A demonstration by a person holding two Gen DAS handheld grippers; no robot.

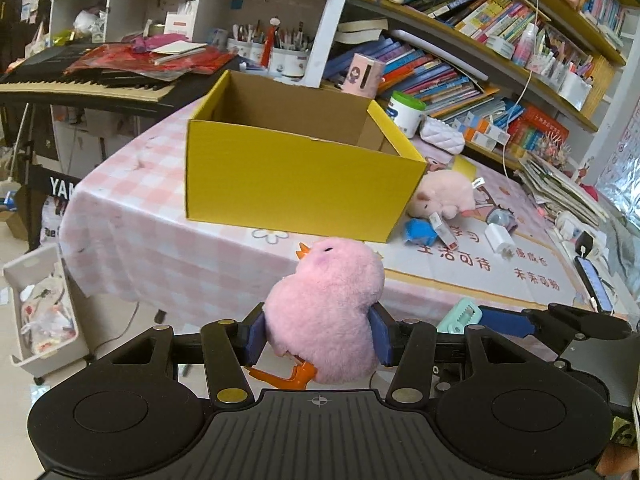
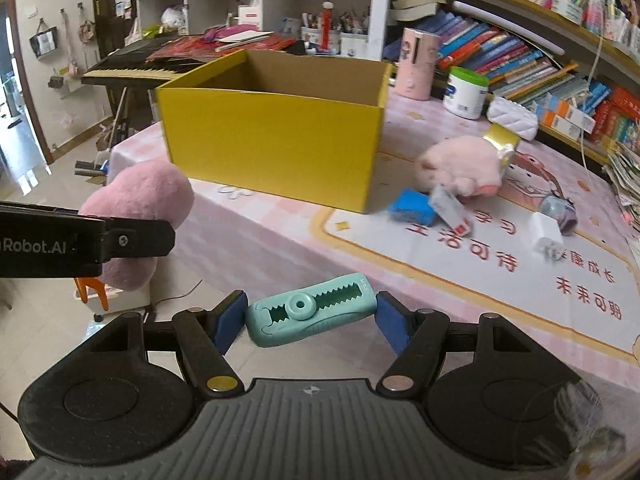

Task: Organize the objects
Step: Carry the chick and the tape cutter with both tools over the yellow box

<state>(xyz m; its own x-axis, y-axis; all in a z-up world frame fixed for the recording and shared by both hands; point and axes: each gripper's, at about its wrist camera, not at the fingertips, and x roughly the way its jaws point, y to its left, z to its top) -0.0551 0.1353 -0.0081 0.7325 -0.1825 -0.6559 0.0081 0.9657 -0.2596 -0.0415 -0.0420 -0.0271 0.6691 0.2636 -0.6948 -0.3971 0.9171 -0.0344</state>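
My left gripper (image 1: 318, 338) is shut on a pink plush chick (image 1: 326, 312) with orange feet and holds it in the air before the table's near edge; the chick also shows in the right wrist view (image 2: 136, 208). My right gripper (image 2: 310, 318) is shut on a teal plastic tool with a toothed slot (image 2: 310, 316), held above the table's near edge; the tool also shows in the left wrist view (image 1: 460, 316). An open yellow cardboard box (image 1: 296, 184) (image 2: 276, 140) stands on the pink checked table, ahead of both grippers.
Right of the box lie a pink plush pig (image 2: 460, 166), a blue block (image 2: 412, 210), a small carton (image 2: 450, 210), a white charger (image 2: 544, 236) and a tape roll (image 2: 502, 142). A white can (image 2: 466, 92), books and a keyboard (image 1: 80, 84) stand behind. A white bin (image 1: 40, 312) stands on the floor at left.
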